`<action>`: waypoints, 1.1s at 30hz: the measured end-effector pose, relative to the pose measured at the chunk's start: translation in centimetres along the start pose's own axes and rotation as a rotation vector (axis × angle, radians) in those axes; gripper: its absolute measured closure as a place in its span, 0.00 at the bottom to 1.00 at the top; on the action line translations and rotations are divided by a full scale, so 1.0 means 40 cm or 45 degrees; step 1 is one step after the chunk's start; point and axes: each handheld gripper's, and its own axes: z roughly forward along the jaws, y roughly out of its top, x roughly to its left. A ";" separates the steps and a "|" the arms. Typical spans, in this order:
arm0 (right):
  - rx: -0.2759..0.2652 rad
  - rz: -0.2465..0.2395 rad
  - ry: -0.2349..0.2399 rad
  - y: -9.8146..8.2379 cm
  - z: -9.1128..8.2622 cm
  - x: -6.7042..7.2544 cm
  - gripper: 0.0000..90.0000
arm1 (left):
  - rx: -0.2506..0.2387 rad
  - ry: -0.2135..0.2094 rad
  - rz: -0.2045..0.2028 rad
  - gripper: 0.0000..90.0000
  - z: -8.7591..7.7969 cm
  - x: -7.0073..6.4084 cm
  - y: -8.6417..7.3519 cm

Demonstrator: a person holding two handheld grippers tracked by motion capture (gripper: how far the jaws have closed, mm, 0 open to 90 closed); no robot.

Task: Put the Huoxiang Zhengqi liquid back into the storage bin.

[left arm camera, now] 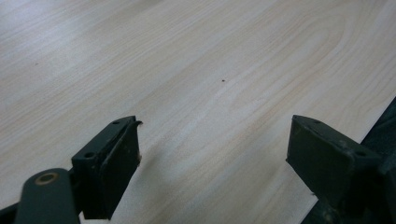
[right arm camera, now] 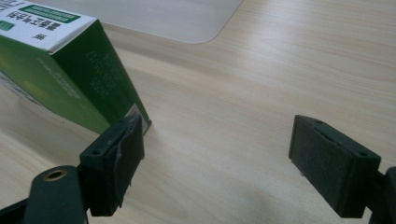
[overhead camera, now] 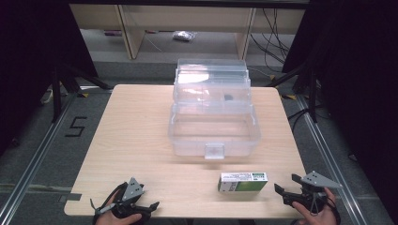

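A green and white carton (overhead camera: 242, 182) lies flat on the wooden table (overhead camera: 136, 136) near its front edge, right of centre. My right gripper (overhead camera: 287, 186) rests at the front right corner, just right of the carton, jaws open and empty. In the right gripper view the carton (right arm camera: 70, 70) stands off to the left, its corner close to the left jaw; the right gripper (right arm camera: 215, 163) holds only bare wood between its jaws. My left gripper (overhead camera: 149, 206) sits at the front left edge, open. In the left gripper view the left gripper (left arm camera: 212, 158) spans bare tabletop.
A clear plastic storage box (overhead camera: 213, 131) with its lid raised stands at the table's middle back, a latch tab (overhead camera: 214, 151) on its near side. The box's corner (right arm camera: 177, 21) appears in the right gripper view. Black curtains flank the table.
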 end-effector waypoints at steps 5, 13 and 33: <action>0.000 -0.008 -0.002 0.003 -0.004 0.005 0.21 | 0.003 -0.006 -0.001 0.18 0.000 -0.003 0.001; 0.021 -0.048 0.063 0.008 -0.001 0.014 0.19 | 0.000 -0.001 -0.002 0.18 0.000 -0.001 0.002; 0.136 -0.269 0.148 0.095 -0.074 0.057 0.21 | 0.068 -0.005 0.065 0.18 -0.007 0.008 0.004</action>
